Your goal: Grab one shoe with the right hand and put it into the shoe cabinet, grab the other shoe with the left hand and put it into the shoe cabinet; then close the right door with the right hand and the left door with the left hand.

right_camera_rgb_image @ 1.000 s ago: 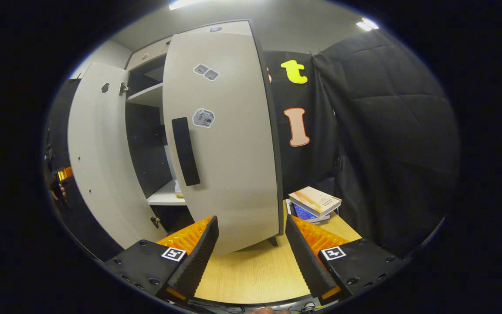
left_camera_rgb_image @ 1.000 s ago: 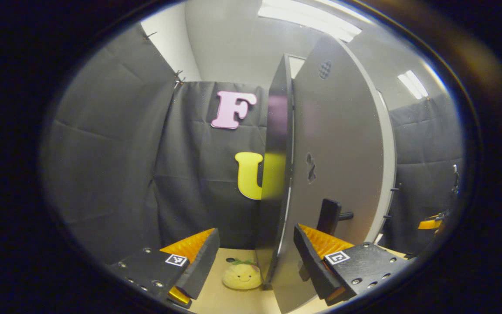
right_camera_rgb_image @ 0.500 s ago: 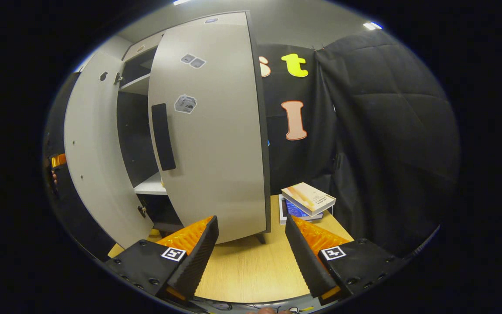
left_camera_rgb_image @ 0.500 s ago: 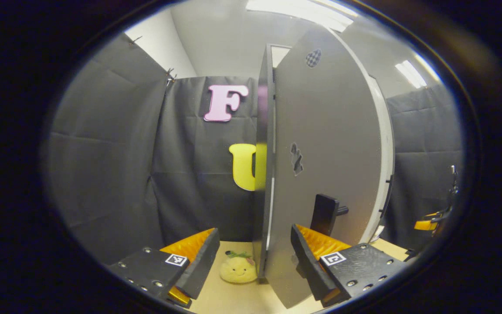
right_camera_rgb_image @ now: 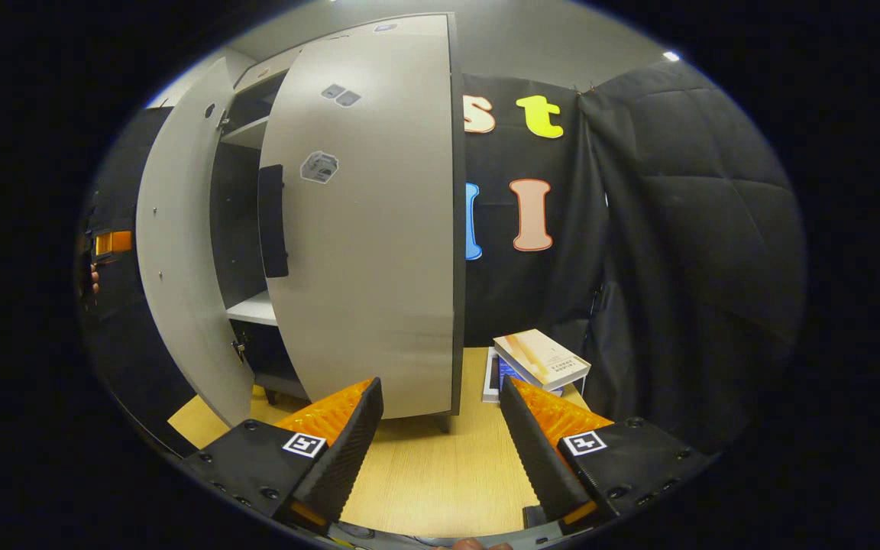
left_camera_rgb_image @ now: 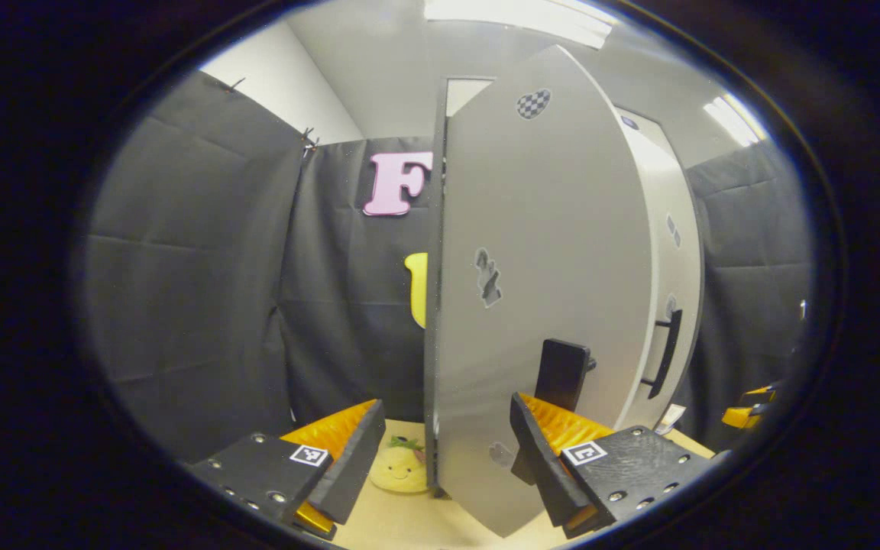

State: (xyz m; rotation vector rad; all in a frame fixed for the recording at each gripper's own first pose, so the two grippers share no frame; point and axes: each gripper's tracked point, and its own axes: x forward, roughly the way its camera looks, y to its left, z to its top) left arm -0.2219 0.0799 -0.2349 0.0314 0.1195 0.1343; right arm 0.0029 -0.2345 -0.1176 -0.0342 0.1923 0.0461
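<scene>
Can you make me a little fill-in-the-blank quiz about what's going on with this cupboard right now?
1. Both doors of the shoe cabinet are not yet ____.
2. The right tool is open and holds ____.
3. On the table right of the cabinet lies a stack of ____.
4. In the left gripper view, the left door stands between the two fingers of the left ____.

Missing words: closed; nothing; books; tool

In the right gripper view, the books (right_camera_rgb_image: 541,359) lie on the table (right_camera_rgb_image: 440,481) right of the cabinet (right_camera_rgb_image: 257,229), behind the right door (right_camera_rgb_image: 371,229).
</scene>
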